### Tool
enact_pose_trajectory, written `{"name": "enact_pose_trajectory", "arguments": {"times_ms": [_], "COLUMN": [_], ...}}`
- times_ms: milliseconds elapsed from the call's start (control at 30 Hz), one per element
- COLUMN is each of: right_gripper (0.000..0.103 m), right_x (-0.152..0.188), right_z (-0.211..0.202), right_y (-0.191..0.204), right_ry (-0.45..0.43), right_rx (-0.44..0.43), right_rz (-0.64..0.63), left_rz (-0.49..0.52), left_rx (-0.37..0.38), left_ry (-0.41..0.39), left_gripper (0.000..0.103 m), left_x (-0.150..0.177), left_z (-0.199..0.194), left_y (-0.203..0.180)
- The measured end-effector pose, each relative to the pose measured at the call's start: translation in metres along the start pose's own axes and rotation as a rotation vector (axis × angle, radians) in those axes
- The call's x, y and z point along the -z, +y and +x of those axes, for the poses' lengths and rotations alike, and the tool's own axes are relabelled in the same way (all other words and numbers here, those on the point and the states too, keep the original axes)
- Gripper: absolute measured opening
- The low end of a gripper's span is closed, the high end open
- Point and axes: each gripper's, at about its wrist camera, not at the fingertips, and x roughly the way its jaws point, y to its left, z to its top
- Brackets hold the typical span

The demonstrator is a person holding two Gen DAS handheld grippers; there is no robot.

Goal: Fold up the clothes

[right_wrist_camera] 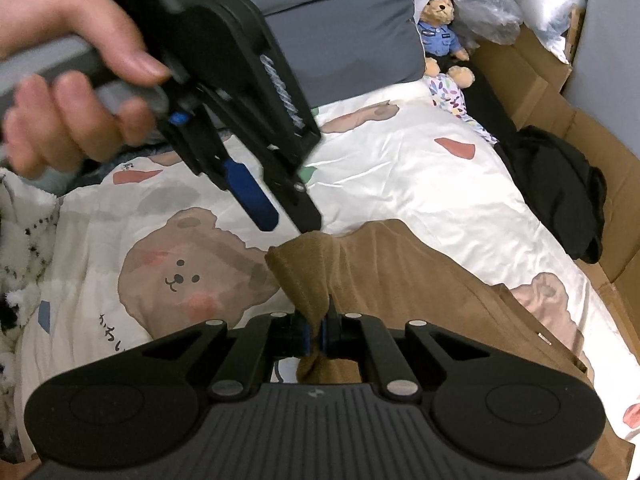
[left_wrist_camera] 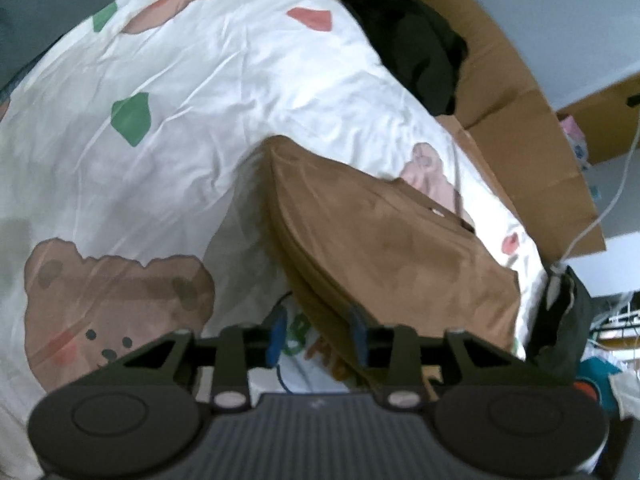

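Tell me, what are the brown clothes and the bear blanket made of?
The brown garment looks like soft, matte suede-like or fleecy fabric, with a fuzzy nap. The bear-print sheet looks like smooth, thin woven cloth, perhaps cotton or polyester, with fine creases and a slight sheen.

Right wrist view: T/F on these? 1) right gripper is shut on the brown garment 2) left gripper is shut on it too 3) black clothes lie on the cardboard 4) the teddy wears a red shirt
1) True: the right gripper pinches a bunched fold of the brown garment.
2) False: the left gripper is open, its tips just above the garment's corner.
3) True: the black clothes lie on the cardboard beside the bedsheet.
4) False: the teddy wears a blue shirt.
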Motion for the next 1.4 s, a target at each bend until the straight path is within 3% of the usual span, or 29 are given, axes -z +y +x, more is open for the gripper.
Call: {"name": "enact_pose_trajectory", "arguments": {"times_ms": [167,367,500,900,1000,1033,1067,1167,1400], "right_gripper": [0.005,0.005,0.005,0.005,0.005,0.005,0.005,0.005,0.005], "right_x": [0.0,-0.001,-0.003,0.002,0.004,0.004,0.006,0.009,0.003], "right_z": [0.0,-0.001,-0.005,-0.004,-0.003,-0.003,-0.003,-0.002,-0.002], "right_y": [-0.001,-0.004,-0.011,-0.019,-0.022,-0.023,-0.024,-0.029,-0.039], "right_ry": [0.001,0.004,0.001,0.011,0.016,0.019,0.022,0.035,0.035], "right_rx": [-0.005,-0.01,-0.004,-0.01,-0.008,-0.007,-0.005,-0.006,0.012], "right_rz": [0.006,0.024,0.035,0.08,0.09,0.096,0.103,0.139,0.171], "left_rz": [-0.092,-0.109,-0.06,-0.103,-0.086,-0.078,-0.068,-0.029,0.024], "left_rx": [0.012,0.005,-0.01,0.0,-0.025,-0.026,-0.027,-0.031,-0.071], "left_ry": [-0.009,0.016,0.005,-0.05,-0.042,-0.042,-0.041,-0.029,0.019], "left_gripper": [0.056,0.062,0.062,0.063,0.055,0.046,0.028,0.013,0.01], "left_x": [-0.011,-0.025,-0.032,-0.049,-0.049,-0.049,-0.05,-0.052,-0.07], "left_z": [0.028,0.069,0.089,0.124,0.132,0.133,0.133,0.133,0.119], "left_y": [0.017,0.027,0.028,0.034,0.032,0.031,0.029,0.021,-0.005]}}
